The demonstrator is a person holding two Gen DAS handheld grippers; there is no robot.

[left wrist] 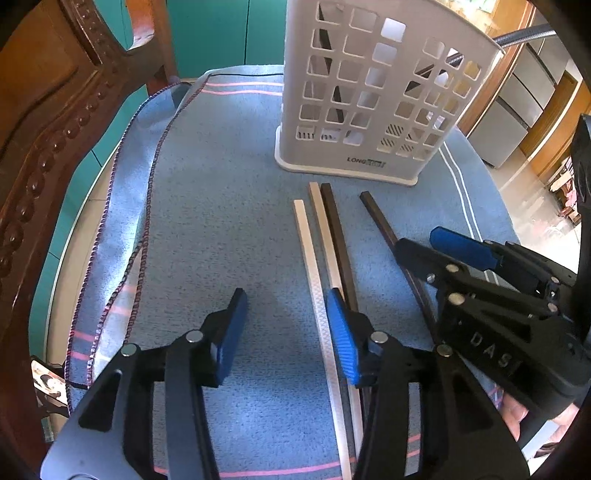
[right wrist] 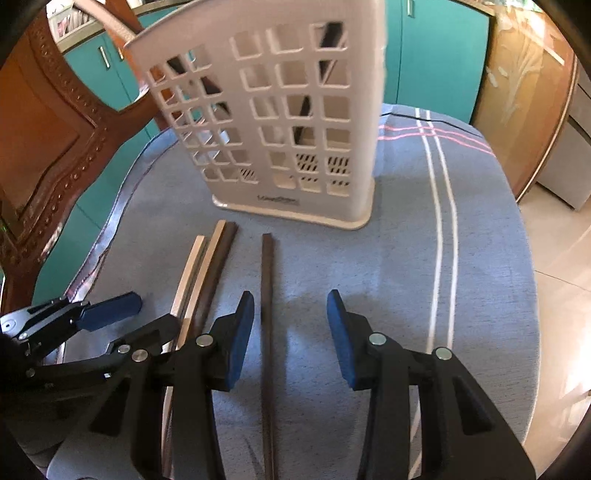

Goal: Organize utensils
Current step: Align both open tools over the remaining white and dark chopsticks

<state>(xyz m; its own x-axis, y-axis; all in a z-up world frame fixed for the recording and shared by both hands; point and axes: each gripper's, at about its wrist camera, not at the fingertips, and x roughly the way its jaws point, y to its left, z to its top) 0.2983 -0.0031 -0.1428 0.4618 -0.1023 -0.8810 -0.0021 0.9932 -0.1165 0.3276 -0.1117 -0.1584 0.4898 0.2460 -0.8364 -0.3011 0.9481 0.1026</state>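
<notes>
Several chopsticks lie side by side on a blue cloth [left wrist: 221, 221] in front of a white perforated utensil holder [left wrist: 369, 92] [right wrist: 277, 110]; dark sticks show through its holes. Two are silver [left wrist: 306, 266] [right wrist: 192, 266]. A dark one [left wrist: 338, 229] touches the second silver one, and another dark chopstick [left wrist: 384, 229] [right wrist: 266, 280] lies apart. My left gripper [left wrist: 290, 332] [right wrist: 136, 317] is open; the nearest silver chopstick runs just inside its right finger [left wrist: 343, 339], not pressed. My right gripper [right wrist: 291, 332] [left wrist: 439, 247] is open over the lone dark chopstick, which passes near its left finger [right wrist: 242, 332].
A carved wooden chair back [left wrist: 48, 129] stands close on the left. Teal cabinets [left wrist: 221, 29] are behind the table. The cloth's right edge drops to a tiled floor [right wrist: 561, 258]. A hand [left wrist: 517, 417] holds the right gripper.
</notes>
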